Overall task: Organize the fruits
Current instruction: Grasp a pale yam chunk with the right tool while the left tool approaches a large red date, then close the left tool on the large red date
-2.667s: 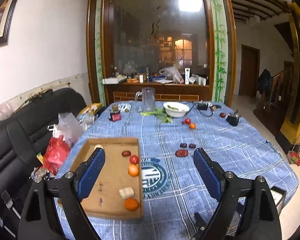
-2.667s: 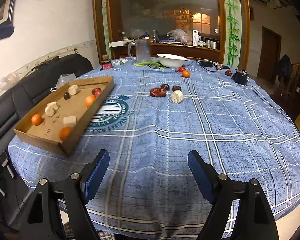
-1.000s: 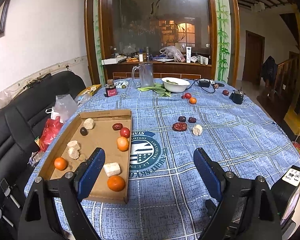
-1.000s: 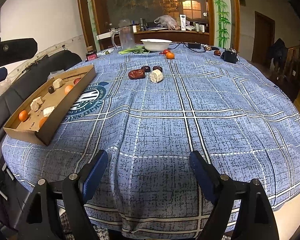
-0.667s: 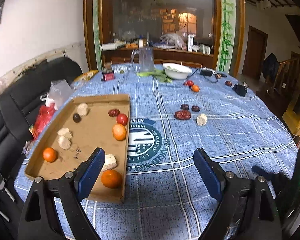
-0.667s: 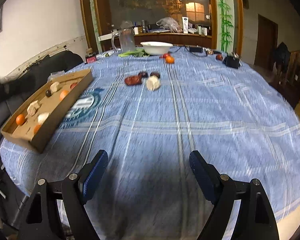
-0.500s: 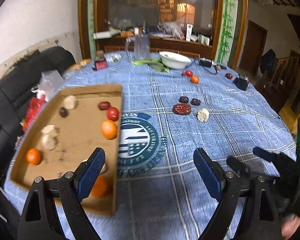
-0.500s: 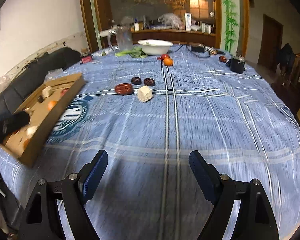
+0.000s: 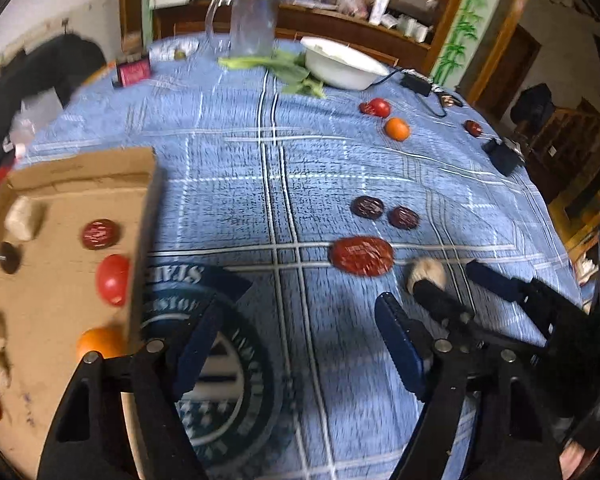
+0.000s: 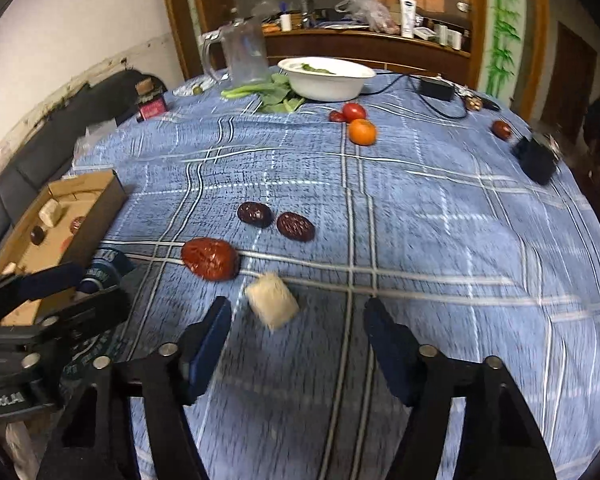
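A: On the left side of the table (image 10: 460, 208) stands the box (image 9: 60, 184), some fruits already inside. The left gripper (image 9: 292, 344) is over the round logo, just beside the box wall; its jaws have just been closing, but nothing is between them — released.

B: And the step in hand?

A: I judge it is the pale piece (image 10: 272, 305). It lies just ahead of the right gripper (image 10: 296, 336), between the lines of its fingers but not yet between the pads. These jaws have also just been closing; they hold nothing.

B: How to take it well?

A: Go forward and down until the pads stand on its two flat sides, then close. The big red date (image 10: 210, 258) is just beside it on the left, so the left finger should go down between the two and not push the date.

B: Room to move?

A: The two grippers are near each other, so the way to the box passes by the left one. To the right the cloth is free; the two dark dates (image 10: 276, 220) are behind, and the orange (image 10: 362, 132) and tomato (image 10: 354, 111) well apart. The table edge is far on the right.
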Tool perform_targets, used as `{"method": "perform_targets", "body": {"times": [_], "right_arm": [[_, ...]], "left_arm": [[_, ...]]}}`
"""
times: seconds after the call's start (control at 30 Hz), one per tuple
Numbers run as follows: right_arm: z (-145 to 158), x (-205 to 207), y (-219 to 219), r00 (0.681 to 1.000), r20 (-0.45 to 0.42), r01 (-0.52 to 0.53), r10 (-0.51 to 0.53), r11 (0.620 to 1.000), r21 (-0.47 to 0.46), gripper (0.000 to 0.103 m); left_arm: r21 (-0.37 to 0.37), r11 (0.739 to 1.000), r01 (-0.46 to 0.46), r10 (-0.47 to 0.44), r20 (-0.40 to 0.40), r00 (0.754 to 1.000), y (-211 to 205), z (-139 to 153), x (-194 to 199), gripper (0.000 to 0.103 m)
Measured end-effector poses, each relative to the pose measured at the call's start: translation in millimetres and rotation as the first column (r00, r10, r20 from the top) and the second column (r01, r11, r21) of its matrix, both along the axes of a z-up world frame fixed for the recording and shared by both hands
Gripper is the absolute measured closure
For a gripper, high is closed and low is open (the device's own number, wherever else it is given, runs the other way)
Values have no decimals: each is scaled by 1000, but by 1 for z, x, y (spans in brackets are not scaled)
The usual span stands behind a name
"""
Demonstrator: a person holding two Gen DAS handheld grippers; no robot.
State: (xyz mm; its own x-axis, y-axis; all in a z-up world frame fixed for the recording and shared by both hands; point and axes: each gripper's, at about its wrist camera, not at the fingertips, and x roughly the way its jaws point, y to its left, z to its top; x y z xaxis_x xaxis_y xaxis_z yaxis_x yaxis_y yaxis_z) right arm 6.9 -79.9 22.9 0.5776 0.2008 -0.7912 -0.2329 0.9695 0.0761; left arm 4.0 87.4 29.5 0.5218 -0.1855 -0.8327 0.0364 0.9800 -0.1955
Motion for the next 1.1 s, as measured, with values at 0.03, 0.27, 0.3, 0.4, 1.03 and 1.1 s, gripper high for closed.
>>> {"method": "perform_targets", "body": {"times": [0.03,0.27,0.3,0.4,1.03,1.1], "right_arm": [[-3,3,3,1000,-6,-10,10,1000,-9,41],[-7,2,3,999,-20,-48,48,998,42,72],[-6,0,1,999,-20,-42,43,998,42,72],[-8,-7,-9,999,-31,-30,32,998,64,72],[16,-49,-22,999,23,-28,26,993,118,81],[21,-54,-18,999,33,-38,35,993,114,81]], "left_arm": [[-18,1000,-3,2,-14,1000,1,-2,6,26],[-70,997,10,-11,-23,1000,-12,-7,26,26],[-64,998,18,-19,-22,1000,-17,-9,29,26],[-37,998,43,-44,-28,999,-30,-15,35,26],[-33,996,82,-79,81,994,-19,19,-32,59],[-64,996,59,-53,91,994,-4,25,-45,59]]}}
